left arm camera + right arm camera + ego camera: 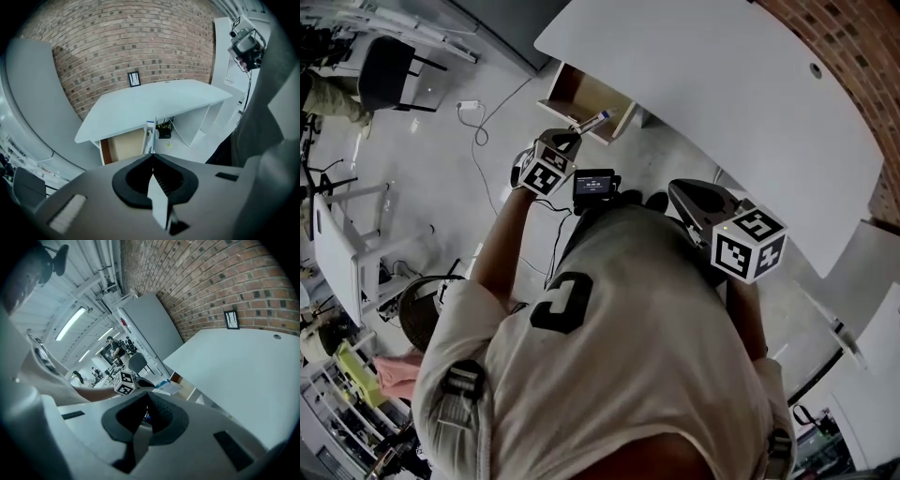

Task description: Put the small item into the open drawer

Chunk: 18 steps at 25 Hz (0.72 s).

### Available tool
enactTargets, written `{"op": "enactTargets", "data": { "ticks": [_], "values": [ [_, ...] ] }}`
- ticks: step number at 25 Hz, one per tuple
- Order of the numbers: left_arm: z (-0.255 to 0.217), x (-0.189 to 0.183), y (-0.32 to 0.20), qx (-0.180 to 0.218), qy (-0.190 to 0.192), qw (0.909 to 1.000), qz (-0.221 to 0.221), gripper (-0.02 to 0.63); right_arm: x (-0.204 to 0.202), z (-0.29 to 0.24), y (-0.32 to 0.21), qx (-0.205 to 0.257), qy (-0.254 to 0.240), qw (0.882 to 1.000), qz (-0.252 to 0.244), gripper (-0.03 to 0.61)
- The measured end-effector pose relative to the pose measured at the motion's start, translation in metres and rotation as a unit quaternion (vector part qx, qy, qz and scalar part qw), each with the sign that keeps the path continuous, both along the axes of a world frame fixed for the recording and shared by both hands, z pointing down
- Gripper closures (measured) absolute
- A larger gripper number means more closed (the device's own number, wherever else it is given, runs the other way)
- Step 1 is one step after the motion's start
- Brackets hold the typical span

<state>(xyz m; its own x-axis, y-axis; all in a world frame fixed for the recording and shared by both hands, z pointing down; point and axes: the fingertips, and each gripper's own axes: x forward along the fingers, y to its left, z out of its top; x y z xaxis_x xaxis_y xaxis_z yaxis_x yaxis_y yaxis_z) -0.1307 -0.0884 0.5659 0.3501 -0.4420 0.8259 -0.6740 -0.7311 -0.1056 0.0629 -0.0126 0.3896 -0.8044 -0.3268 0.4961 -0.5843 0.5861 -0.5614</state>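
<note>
The small white item with a blue end is pinched in the clenched left tool, just over the open wooden drawer under the white tabletop. The right tool is clenched on nothing. Any print on the item is too small to read.

The open drawer sits under the counter edge at eleven o'clock. The small item, in the left claw, lies over the drawer's five-o'clock corner.
</note>
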Motion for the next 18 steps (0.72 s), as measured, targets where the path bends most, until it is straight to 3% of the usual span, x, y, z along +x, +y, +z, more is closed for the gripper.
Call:
{"op": "enactTargets", "data": {
  "ticks": [8, 13, 18],
  "values": [
    [0.028, 0.017, -0.031, -0.019, -0.031, 0.9993, -0.002, 0.609, 0.005, 0.015, 0.007, -0.037, -0.023, 0.999, -0.026, 0.575],
    [0.061, 0.014, -0.051, -0.050, -0.032, 0.9982, -0.001, 0.609, 0.008, 0.018, 0.001, -0.048, -0.007, 0.999, 0.002, 0.575],
    [0.102, 0.006, -0.060, -0.087, -0.035, 0.9952, 0.030, 0.609, -0.009, 0.027, -0.010, -0.068, 0.012, 0.997, 0.044, 0.575]
  ]
}}
